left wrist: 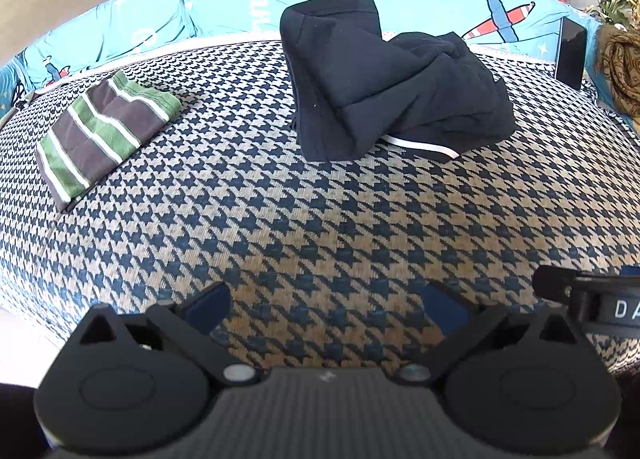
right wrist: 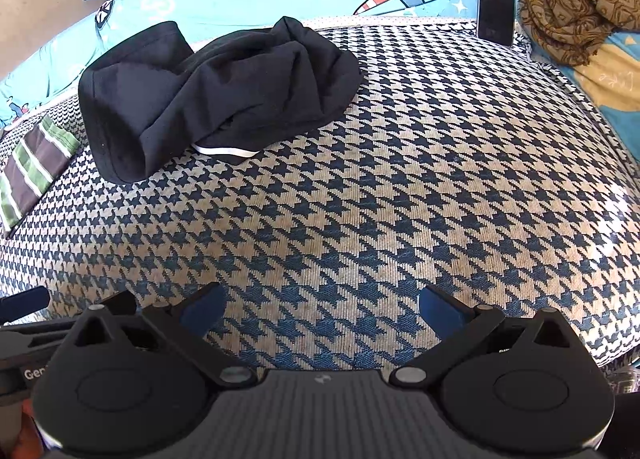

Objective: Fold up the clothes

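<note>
Nearest the left wrist camera, the left tool (left wrist: 326,309) is spread wide, its two blue-padded fingers (left wrist: 208,307) well apart and holding nothing; only the houndstooth cover (left wrist: 320,219) shows between them. The right tool (right wrist: 322,309) stands the same way in its own view, fingers wide apart and empty above the same navy-and-cream weave. Part of the right tool shows at the right edge of the left view, and part of the left tool at the left edge of the right view, so the two are side by side and low over the near edge of the cover.

Farther out, a stretch of bare cover separates both tools from the clothes. The dark garment (left wrist: 384,87) lies in a loose, rumpled heap toward the far side of the cover, one part standing up in a rounded fold, a white-edged band (left wrist: 420,145) peeking out at its near bottom edge. In the right view the same heap (right wrist: 216,91) sits left of centre. To its left, apart from it, a green, dark and white striped garment (left wrist: 100,131) lies flat and folded.

Beyond them runs a turquoise sheet printed with a plane (left wrist: 500,19). A dark phone (right wrist: 496,5) leans upright at the far right, beside a crumpled brown patterned cloth (right wrist: 576,3).
</note>
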`<state>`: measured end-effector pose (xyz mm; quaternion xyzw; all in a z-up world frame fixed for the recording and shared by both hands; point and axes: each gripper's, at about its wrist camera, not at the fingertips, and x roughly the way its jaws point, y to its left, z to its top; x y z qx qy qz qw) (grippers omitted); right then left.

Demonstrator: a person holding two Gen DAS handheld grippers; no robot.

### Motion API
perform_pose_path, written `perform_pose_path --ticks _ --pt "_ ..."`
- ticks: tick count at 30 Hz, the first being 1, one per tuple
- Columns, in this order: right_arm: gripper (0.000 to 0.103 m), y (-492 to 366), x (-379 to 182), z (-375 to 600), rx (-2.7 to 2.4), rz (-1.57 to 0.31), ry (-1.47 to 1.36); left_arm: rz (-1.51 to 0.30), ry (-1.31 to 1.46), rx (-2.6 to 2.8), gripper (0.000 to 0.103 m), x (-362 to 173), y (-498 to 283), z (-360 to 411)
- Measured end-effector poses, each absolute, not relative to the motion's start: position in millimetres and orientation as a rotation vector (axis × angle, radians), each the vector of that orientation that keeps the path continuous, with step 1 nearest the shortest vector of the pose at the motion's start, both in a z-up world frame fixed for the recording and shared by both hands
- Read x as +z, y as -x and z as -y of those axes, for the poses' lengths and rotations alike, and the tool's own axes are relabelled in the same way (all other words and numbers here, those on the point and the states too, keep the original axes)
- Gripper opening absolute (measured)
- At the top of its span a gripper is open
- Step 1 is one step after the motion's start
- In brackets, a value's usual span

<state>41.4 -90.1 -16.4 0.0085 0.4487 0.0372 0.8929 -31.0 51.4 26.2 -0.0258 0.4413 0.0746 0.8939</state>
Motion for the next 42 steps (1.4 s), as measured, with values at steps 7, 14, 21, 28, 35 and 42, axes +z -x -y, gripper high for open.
perform_pose_path --ticks 7,14,21,28,35,42 --pt "0.103 -48.1 -2.1 90.8 0.063 -0.914 0.029 -0.932 0.014 0.119 0.103 37.8 15.8 -42.4" --pt "0.103 -66.1 11.9 94.0 0.068 -0.883 0.043 -0.932 0.000 0.083 0.103 50.1 -11.0 -39.2" --pt "0.103 -85.4 12.6 94.3 0.014 -0.856 0.129 -0.941 0.009 0.044 0.103 38.9 -36.1 -32.1" --pt "0.103 -89.8 3.7 99.2 0.018 -0.893 0.125 -0.966 0.032 0.038 0.103 27.5 -39.7 -28.8" --pt "0.103 -92.6 -1.9 103.2 0.006 -0.918 0.115 -0.976 0.067 0.035 0.103 26.9 -41.9 -30.9" --pt "0.103 -95.8 -3.4 102.4 0.000 -0.927 0.107 -0.957 0.057 0.057 0.103 28.4 -42.0 -32.2"
